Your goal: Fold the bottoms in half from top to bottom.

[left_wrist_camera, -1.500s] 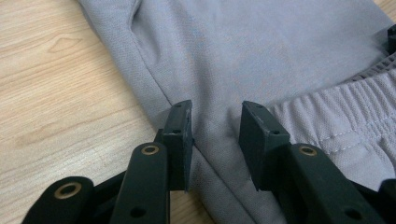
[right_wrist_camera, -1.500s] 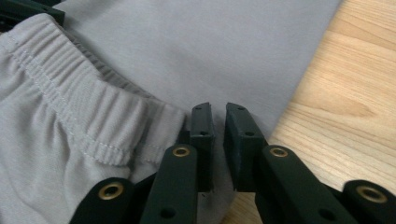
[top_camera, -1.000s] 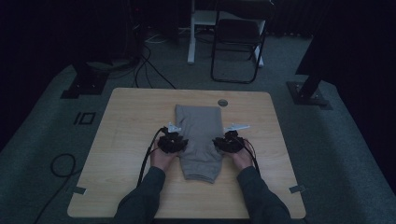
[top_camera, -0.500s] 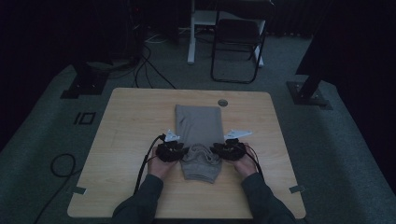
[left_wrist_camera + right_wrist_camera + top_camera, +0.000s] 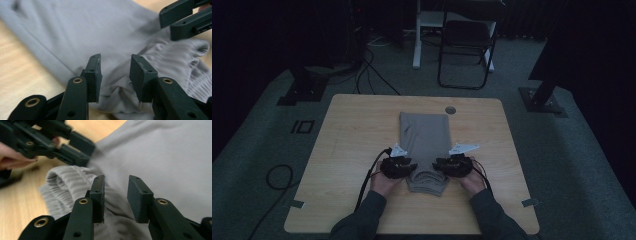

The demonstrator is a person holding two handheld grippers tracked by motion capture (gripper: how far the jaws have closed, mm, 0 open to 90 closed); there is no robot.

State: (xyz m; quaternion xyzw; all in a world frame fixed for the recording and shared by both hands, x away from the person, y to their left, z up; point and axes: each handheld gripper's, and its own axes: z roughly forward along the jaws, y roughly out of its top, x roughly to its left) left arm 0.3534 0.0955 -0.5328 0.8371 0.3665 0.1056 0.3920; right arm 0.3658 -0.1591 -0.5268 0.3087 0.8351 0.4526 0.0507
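Note:
A grey folded garment lies lengthwise on the wooden table, its ribbed band bunched at the near end. My left gripper is at the garment's near left edge and my right gripper at its near right edge, the two pointing at each other. In the left gripper view the left gripper has just been opening; a crease of cloth lies between the jaws, and the pads are off it. The right gripper has also been opening and stands over the cloth beside the ribbed band.
A round cable hole sits in the table just beyond the garment. A black chair and a white post stand behind the table. Stand bases and cables lie on the floor either side.
Both hands have slid along the garment toward the person, from its middle to its near end. The ribbed end now looks bunched between the two grippers.

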